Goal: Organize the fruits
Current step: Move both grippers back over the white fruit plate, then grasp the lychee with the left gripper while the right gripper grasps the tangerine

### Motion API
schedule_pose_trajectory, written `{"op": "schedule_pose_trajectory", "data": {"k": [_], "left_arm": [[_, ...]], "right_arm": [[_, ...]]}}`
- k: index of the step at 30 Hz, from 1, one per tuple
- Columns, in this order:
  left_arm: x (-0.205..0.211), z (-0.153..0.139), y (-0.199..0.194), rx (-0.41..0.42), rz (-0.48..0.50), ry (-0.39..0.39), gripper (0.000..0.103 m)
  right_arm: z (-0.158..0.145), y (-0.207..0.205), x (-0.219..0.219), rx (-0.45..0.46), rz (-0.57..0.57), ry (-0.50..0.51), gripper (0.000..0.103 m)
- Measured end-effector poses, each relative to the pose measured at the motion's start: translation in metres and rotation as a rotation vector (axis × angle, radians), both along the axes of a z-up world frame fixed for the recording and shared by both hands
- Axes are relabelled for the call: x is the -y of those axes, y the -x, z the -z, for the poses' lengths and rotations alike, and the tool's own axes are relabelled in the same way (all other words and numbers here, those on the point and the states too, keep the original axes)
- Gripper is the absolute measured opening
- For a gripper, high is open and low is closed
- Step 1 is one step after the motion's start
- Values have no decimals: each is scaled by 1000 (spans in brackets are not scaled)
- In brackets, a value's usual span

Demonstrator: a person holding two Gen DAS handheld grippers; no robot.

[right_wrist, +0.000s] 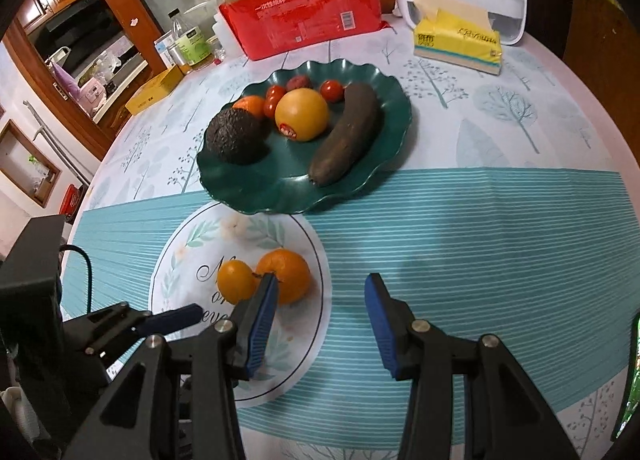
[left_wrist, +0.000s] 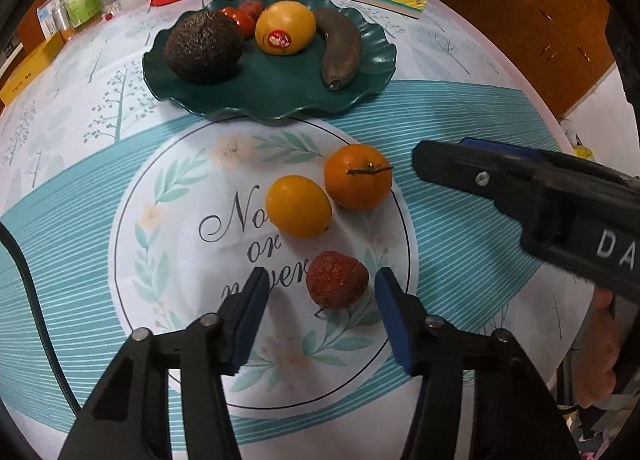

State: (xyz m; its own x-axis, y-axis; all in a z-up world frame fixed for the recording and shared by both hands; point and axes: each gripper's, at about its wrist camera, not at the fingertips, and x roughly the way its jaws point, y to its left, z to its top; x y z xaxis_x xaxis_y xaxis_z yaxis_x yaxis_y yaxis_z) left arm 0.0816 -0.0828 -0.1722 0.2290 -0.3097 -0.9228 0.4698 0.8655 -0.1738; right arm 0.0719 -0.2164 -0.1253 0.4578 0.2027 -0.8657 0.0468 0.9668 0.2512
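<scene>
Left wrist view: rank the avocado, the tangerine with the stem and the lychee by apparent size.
1. avocado
2. tangerine
3. lychee, near the tangerine in size though nearer the camera, so truly smaller.

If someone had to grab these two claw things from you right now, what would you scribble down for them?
Left tool: open, fingers either side of the lychee on the tablecloth, not yet closed.
Right tool: open, empty, over the cloth right of the loose fruit.
Done: green plate holds the avocado, stickered orange, dark banana, cherry tomatoes and more.
Left: lychee, tangerine and small yellow fruit sit off the plate.
</scene>
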Motion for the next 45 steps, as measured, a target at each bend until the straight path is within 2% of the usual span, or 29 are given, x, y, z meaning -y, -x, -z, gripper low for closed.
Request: {"op": "schedule_pose_trajectory", "data": {"k": [4, 5, 9, 22, 28, 29, 31, 39, 45], "left_arm": [[-1, 2, 0, -7, -2, 17, 36], [-1, 3, 0, -11, 3, 21, 30], [-4, 4, -1, -9, -12, 30, 30], [-46, 2, -18, -27, -147, 54, 30], [-53, -1, -23, -26, -161, 66, 30], [-53, -2, -24, -24, -161, 68, 30], [-53, -4, -25, -19, -159, 69, 30], [-50, -21, -31, 4, -148, 76, 30], [-50, -54, -34, 28, -132, 101, 29]], "right_arm": [[7, -4, -6, -16, -24, -11, 46], [8, -5, -8, -20, -32, -14, 46], [15, -10, -13, -36, -54, -24, 46], [36, -27, -25, -80, -143, -54, 46], [42, -37, -20, -90, -136, -107, 45], [42, -38, -19, -94, -140, -119, 41], [42, -40, -20, -99, -146, -129, 40], [30, -32, -24, -77, -160, -124, 39], [-4, -29, -21, -21, -154, -98, 39]]}}
